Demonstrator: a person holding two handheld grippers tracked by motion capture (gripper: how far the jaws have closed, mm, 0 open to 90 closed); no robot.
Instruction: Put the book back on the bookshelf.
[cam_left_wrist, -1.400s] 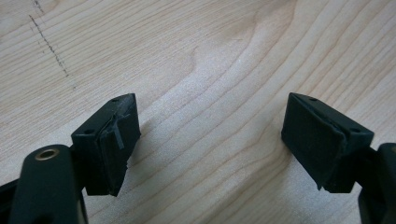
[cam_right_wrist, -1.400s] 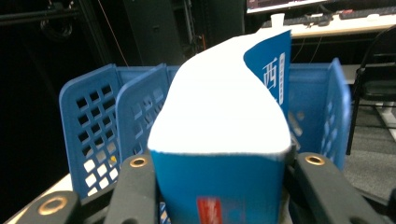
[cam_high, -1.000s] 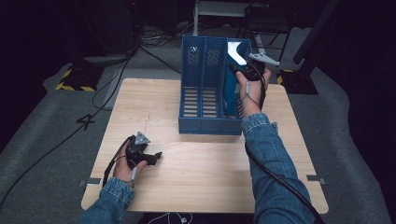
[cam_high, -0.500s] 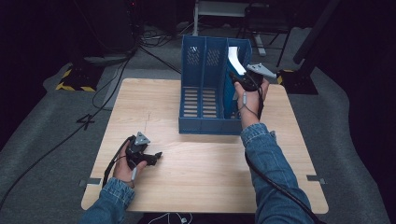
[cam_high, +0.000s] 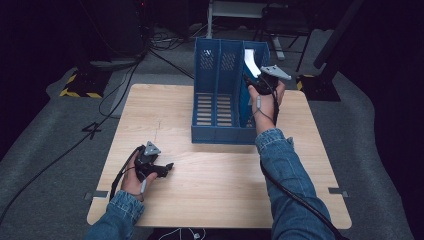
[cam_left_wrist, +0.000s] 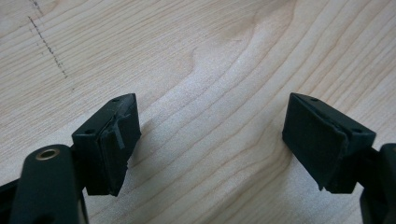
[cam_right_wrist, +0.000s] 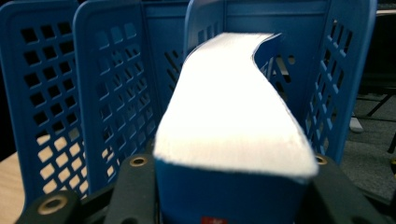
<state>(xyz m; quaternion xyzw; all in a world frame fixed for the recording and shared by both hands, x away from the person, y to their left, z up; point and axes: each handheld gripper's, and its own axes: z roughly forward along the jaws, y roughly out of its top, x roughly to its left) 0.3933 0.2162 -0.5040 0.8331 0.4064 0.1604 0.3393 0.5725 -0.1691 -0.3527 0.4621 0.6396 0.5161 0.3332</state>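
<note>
- At the near edge of the wooden table (cam_high: 220, 200), the left gripper (cam_high: 167, 167) rests low over the bare wood in the person's left hand (cam_high: 132, 177), a denim cuff behind it; in the left gripper view its two black pads (cam_left_wrist: 109, 142) stand wide apart with nothing but wood grain between them.
- A thin pencil-like line (cam_left_wrist: 46, 46) crosses the tabletop just beyond those jaws.
- Farther up the right side, the denim-sleeved right arm (cam_high: 287, 175) stretches toward the back of the table, a black cable (cam_high: 300, 200) trailing beside it.
- The right hand (cam_high: 267, 100) holds the right gripper (cam_high: 250, 77) raised over the right end of the blue file rack (cam_high: 220, 132), its grey plate on top.
- The right gripper is clamped on a thick book (cam_right_wrist: 233, 121) with a blue cover; in the right gripper view the jaws sit on either side of the book at the bottom of the frame, and its jaws have just eased open slightly, with the book between them.
- The book's white page edges curve up and away from the gripper, into the rightmost slot of the rack, between that slot's perforated blue walls (cam_right_wrist: 331, 79).
- In the high view the book (cam_high: 251, 62) stands tilted at the top of that slot; whether it touches the slot's floor cannot be told.
- The rack's two other slots lie to the left of the book.
</note>
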